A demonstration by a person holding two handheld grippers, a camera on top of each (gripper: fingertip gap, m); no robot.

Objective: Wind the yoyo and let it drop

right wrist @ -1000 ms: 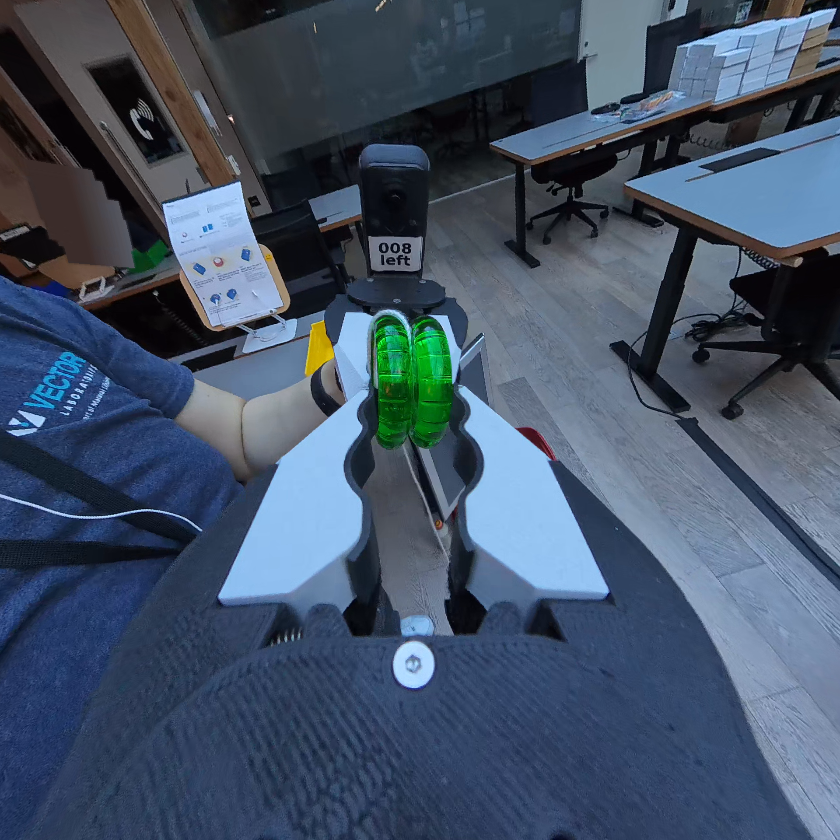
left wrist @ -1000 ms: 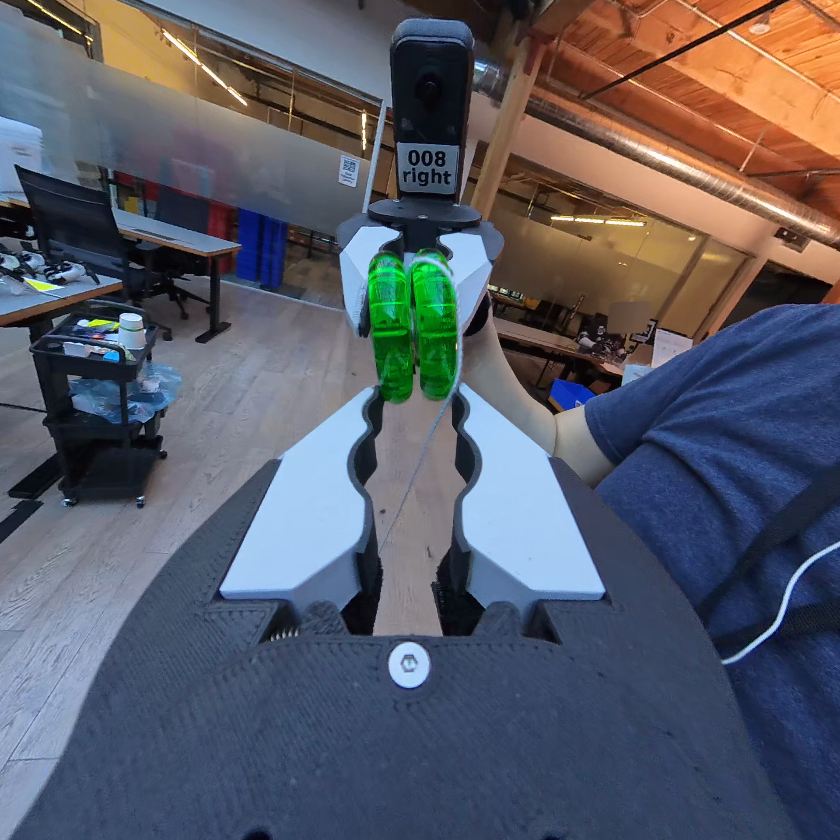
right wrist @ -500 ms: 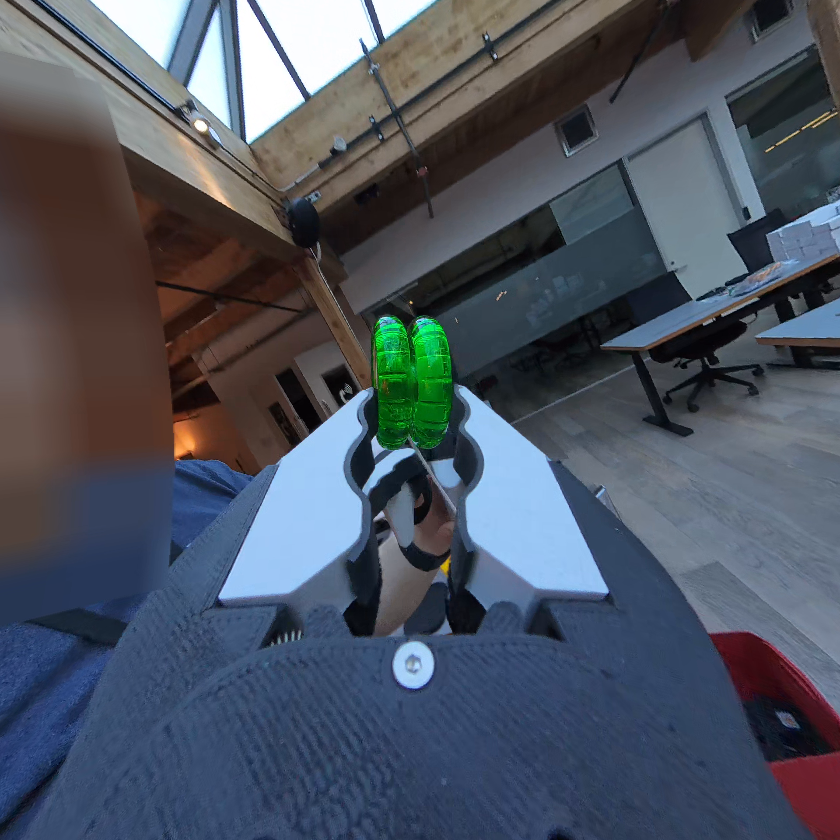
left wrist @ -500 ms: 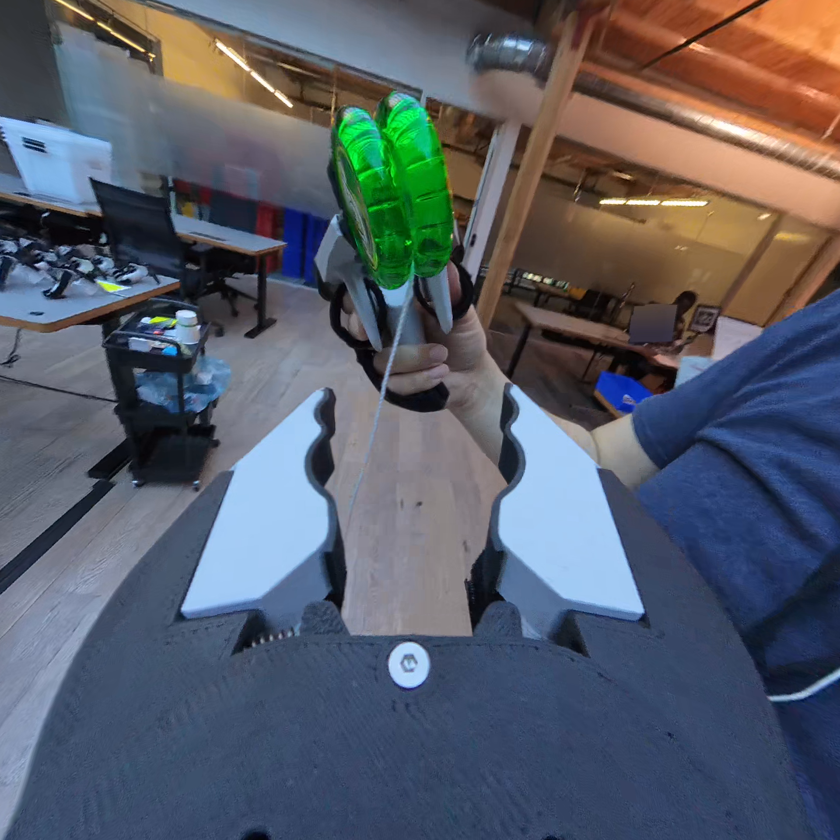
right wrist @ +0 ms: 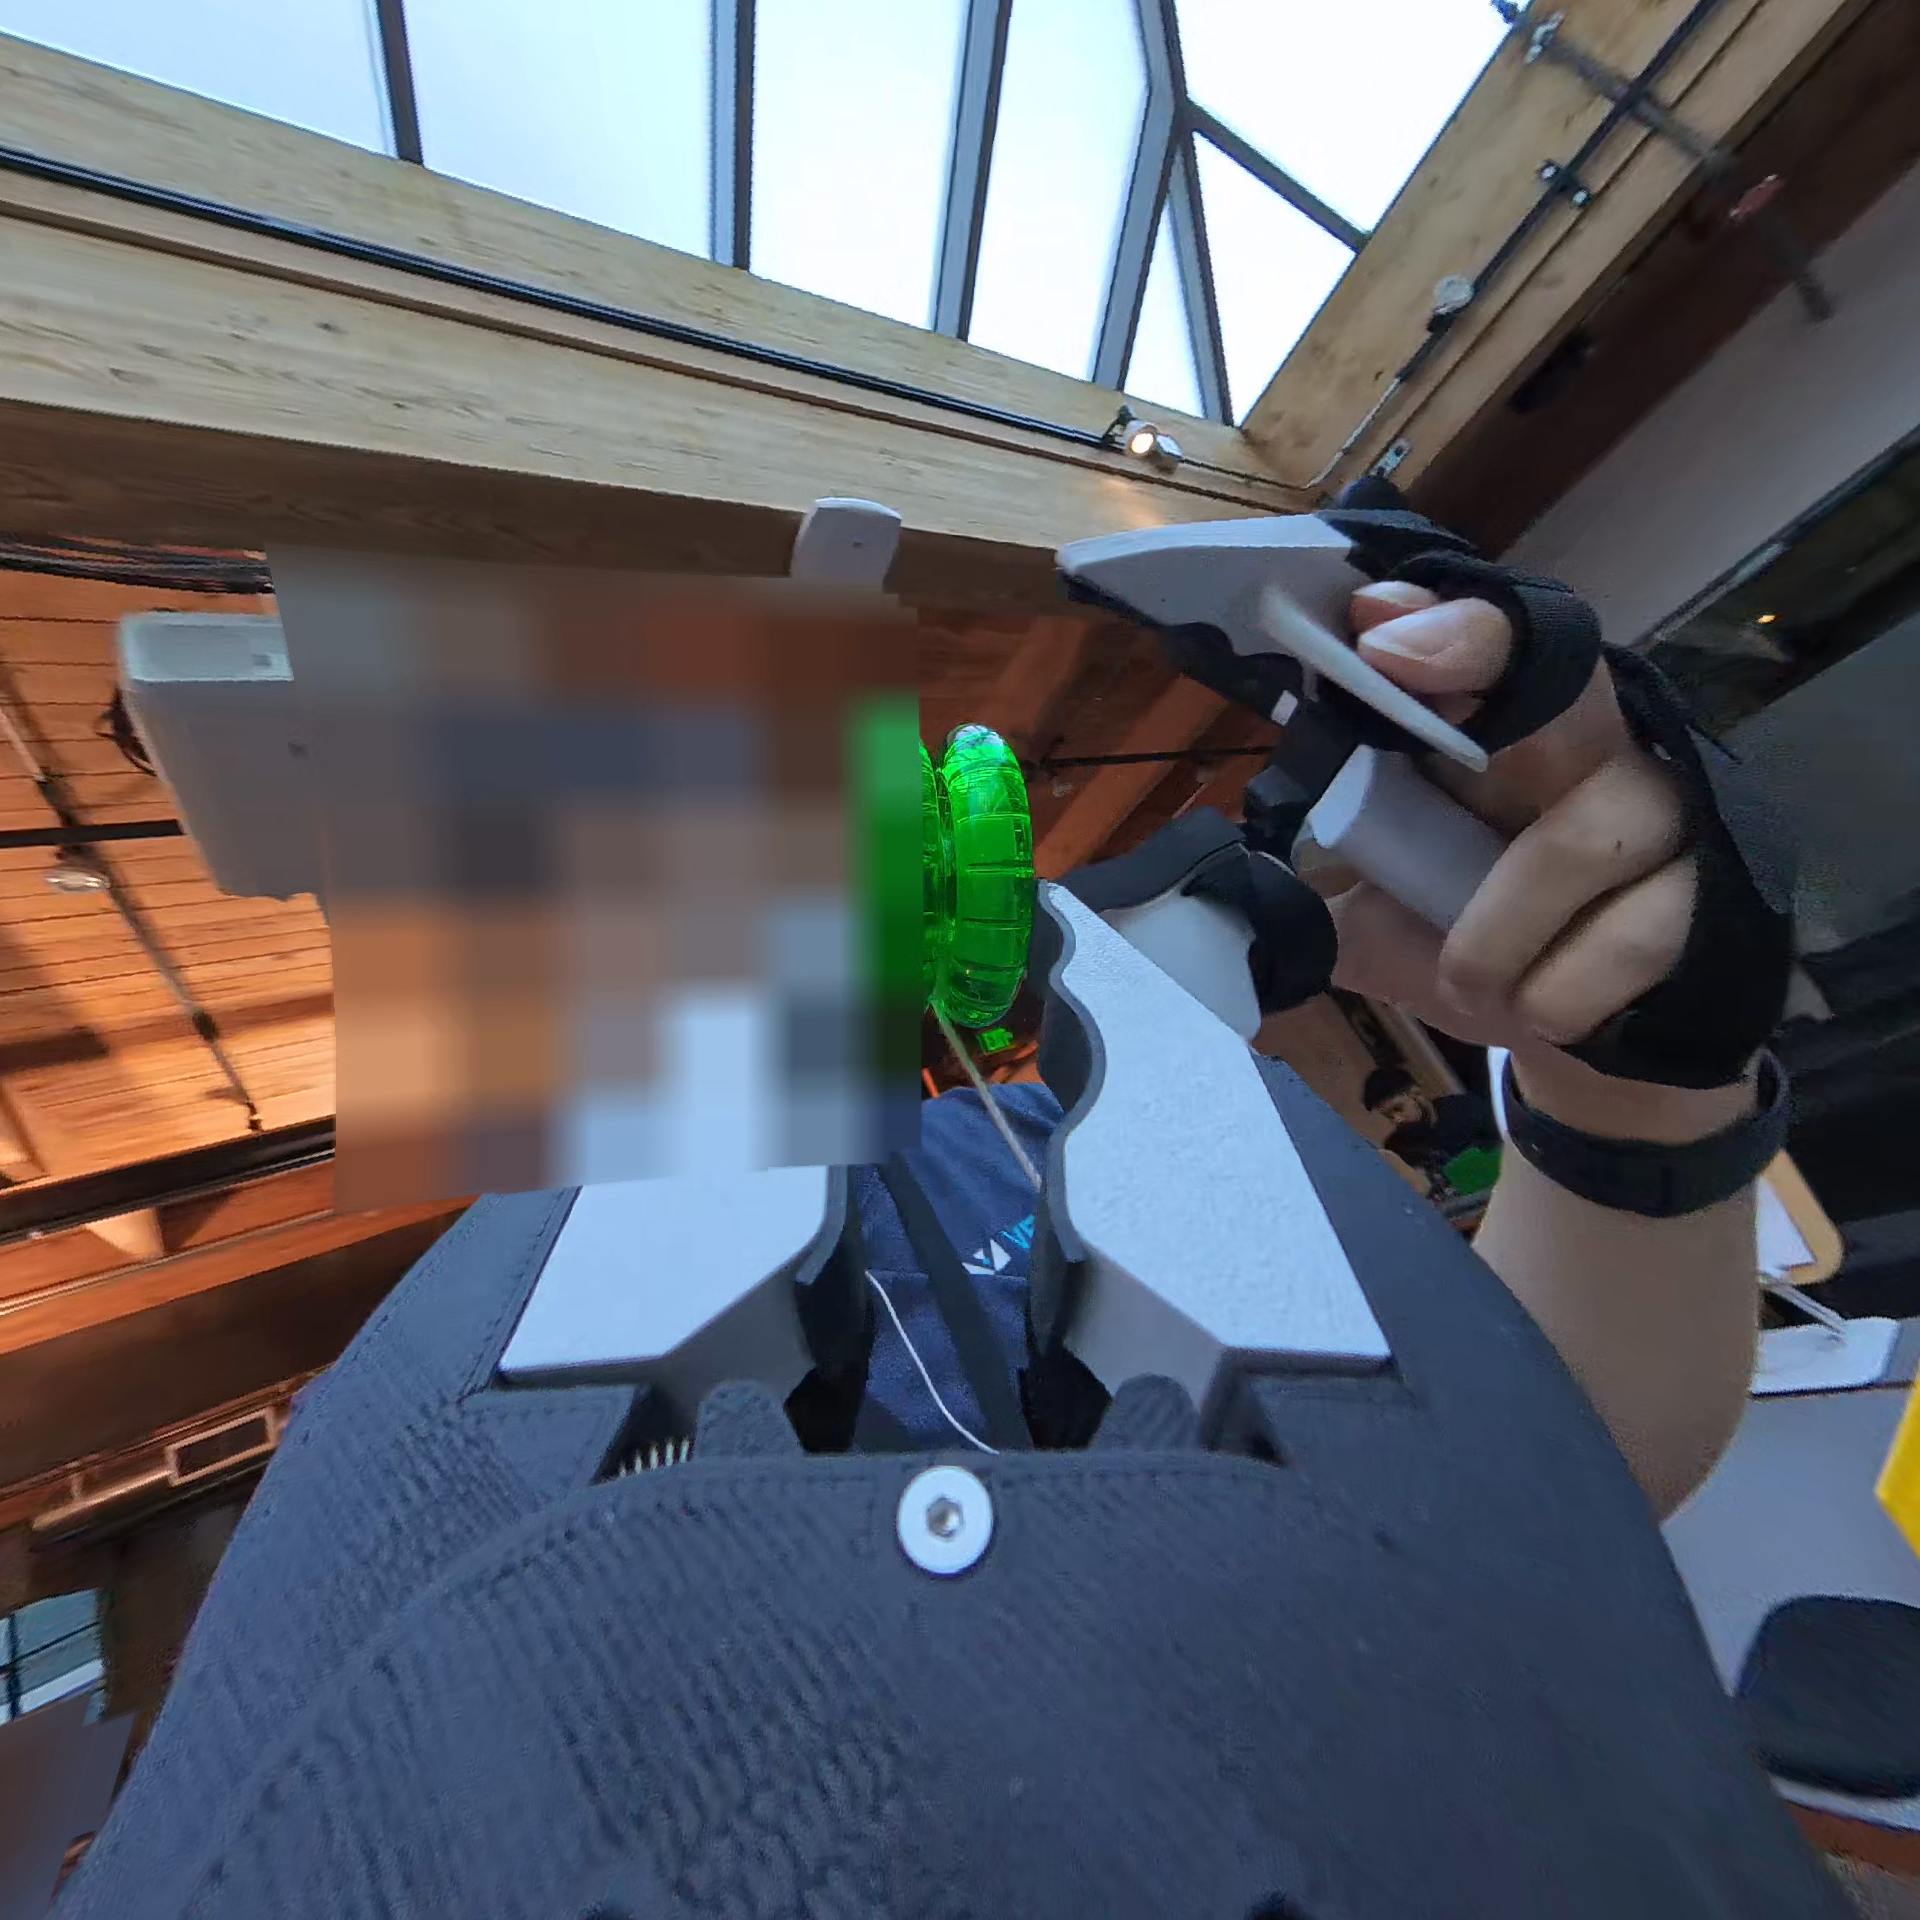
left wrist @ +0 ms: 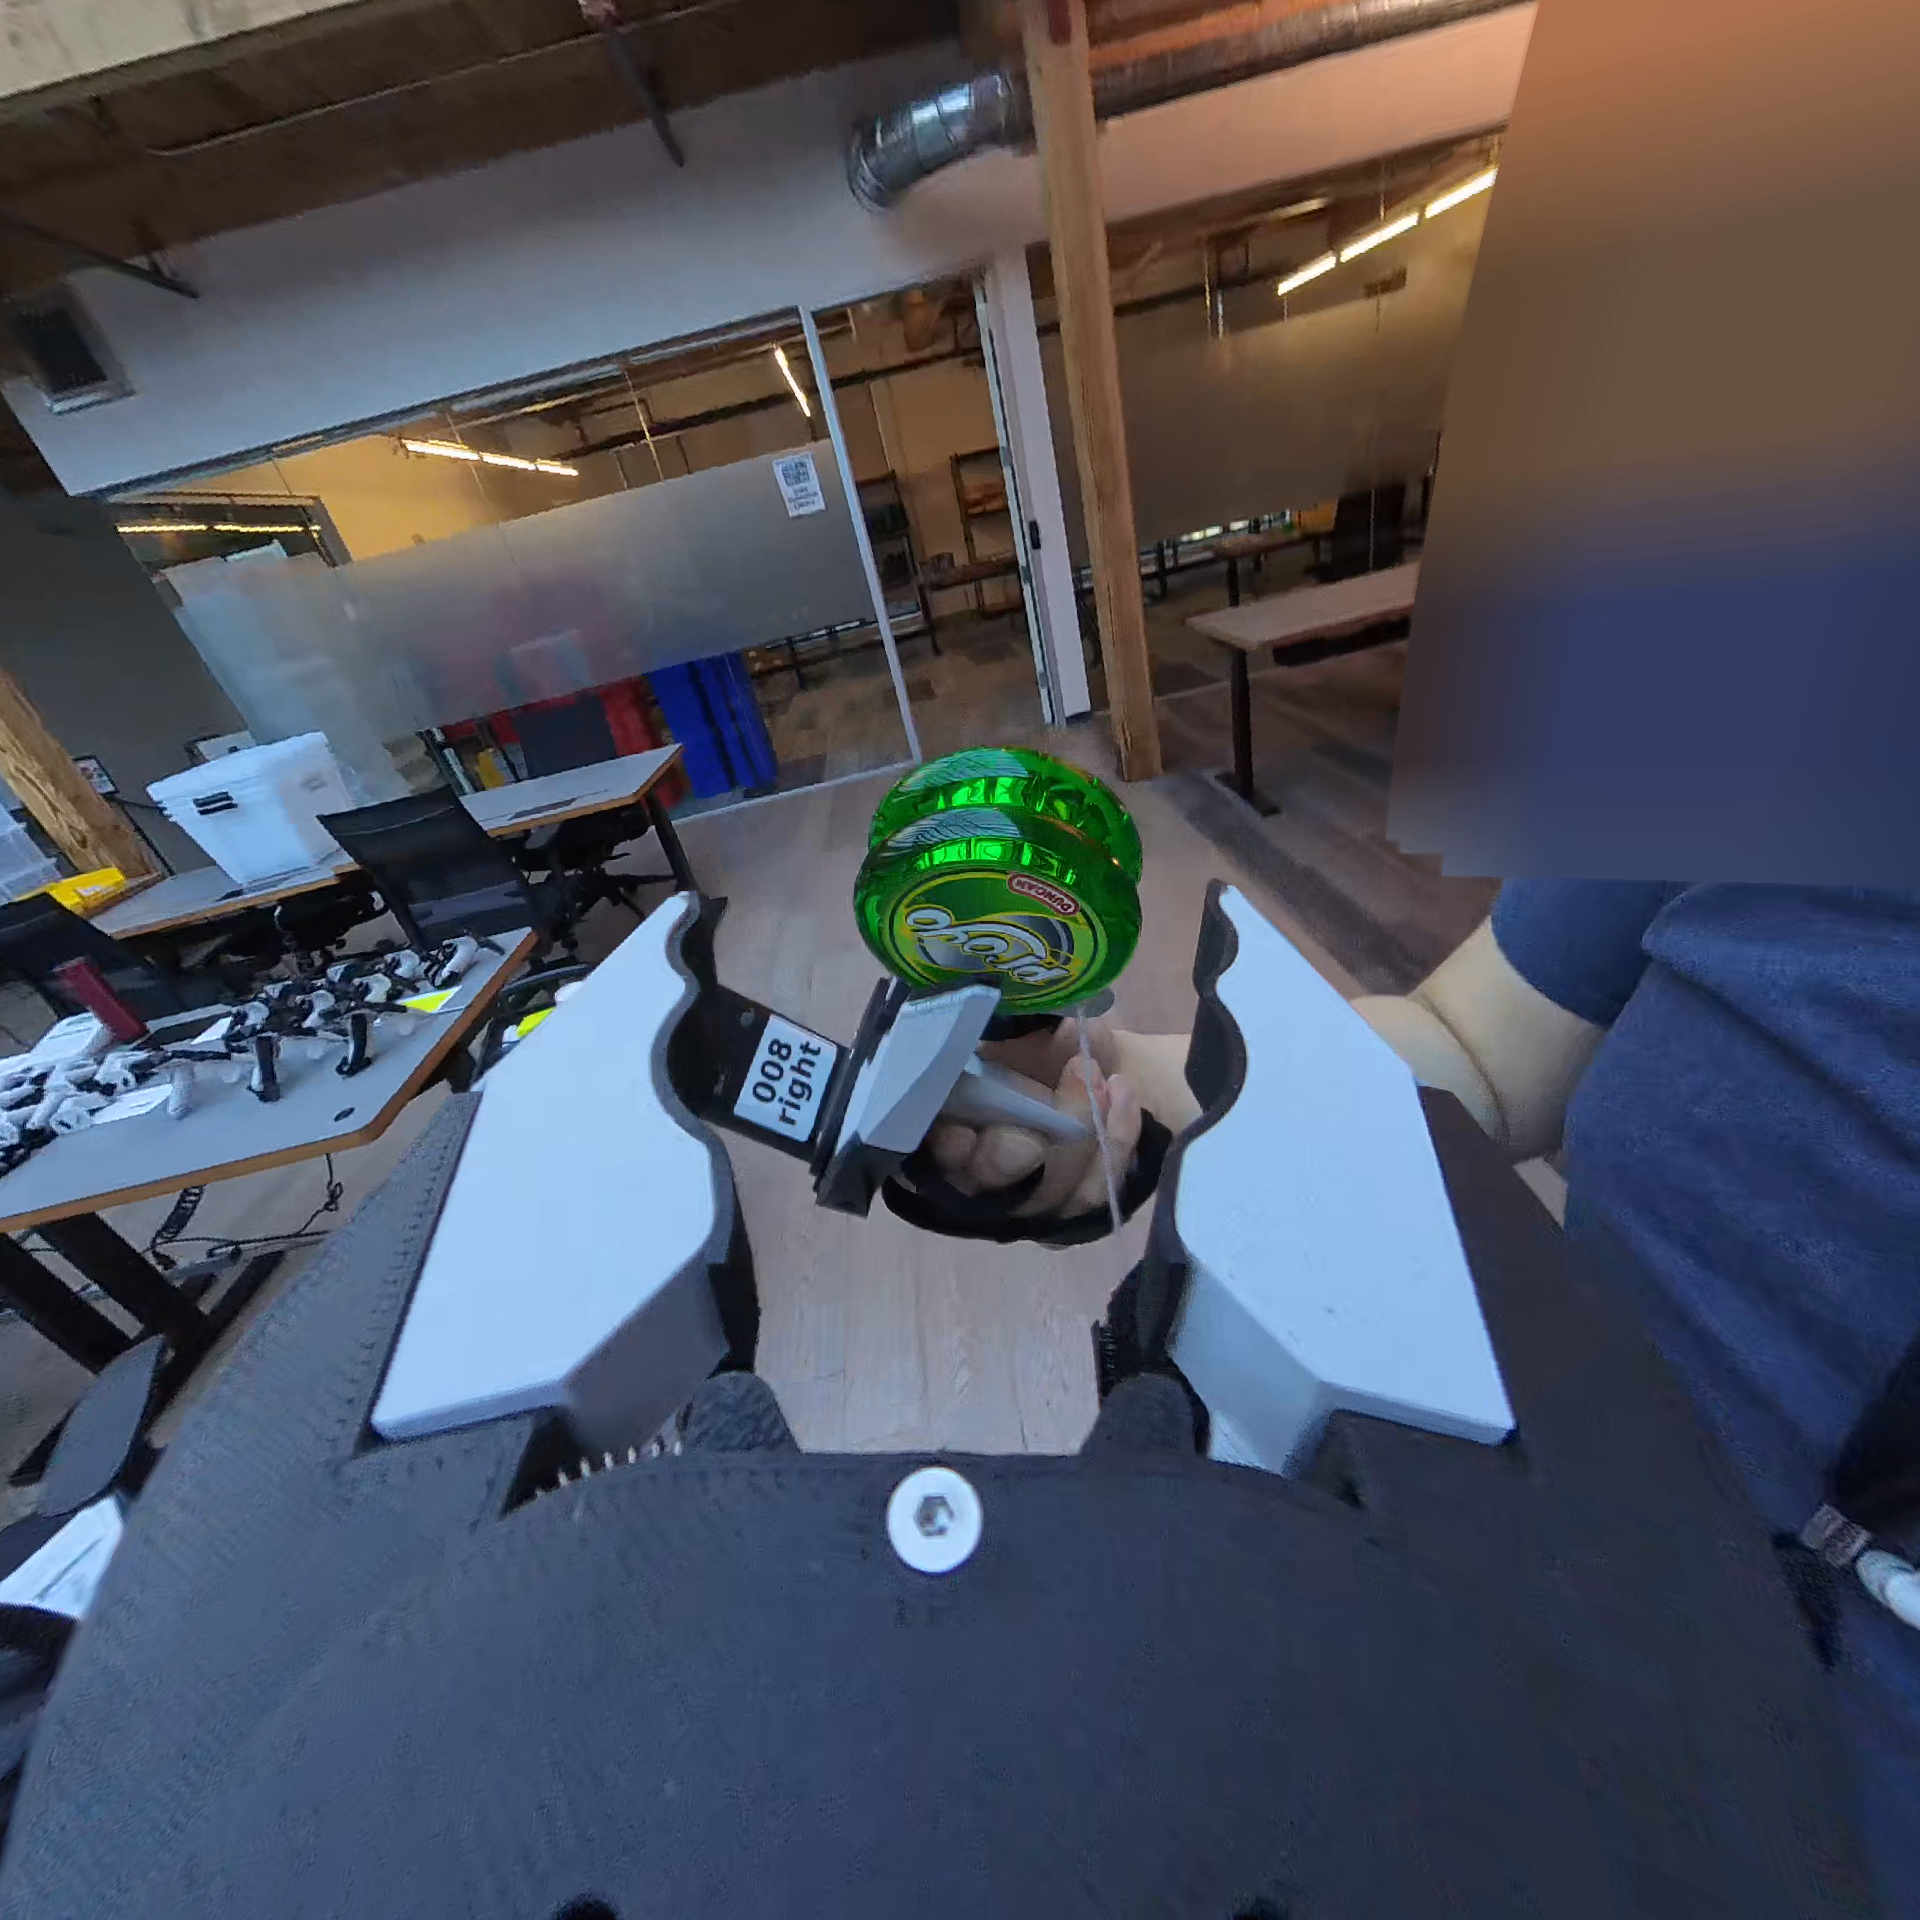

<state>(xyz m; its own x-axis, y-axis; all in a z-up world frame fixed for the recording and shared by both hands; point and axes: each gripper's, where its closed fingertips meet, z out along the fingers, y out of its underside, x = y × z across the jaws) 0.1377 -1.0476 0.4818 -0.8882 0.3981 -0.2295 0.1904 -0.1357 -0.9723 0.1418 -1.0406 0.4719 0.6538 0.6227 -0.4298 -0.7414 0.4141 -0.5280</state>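
The yoyo (left wrist: 997, 883) sat at the tips of the right tongs (left wrist: 961, 1013), held up ahead of the left tongs (left wrist: 951, 997), whose two fingers stood wide apart on either side of it. Its string (left wrist: 1099, 1132) hung down between them. Off to the left stood a bench (left wrist: 260, 1122) with small things on top — a chair (left wrist: 447, 873) behind it.

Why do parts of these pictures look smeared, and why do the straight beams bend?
Left wrist view: the wide-angle lens bows the wooden post and ceiling lines; the green yoyo is sharp and glossy, while a masking patch added afterwards covers the upper right. Right wrist view: the skylight glares bright, the edges are slightly motion-blurred, and a mosaic patch hides half the yoyo and the left fingertip of the right gripper.
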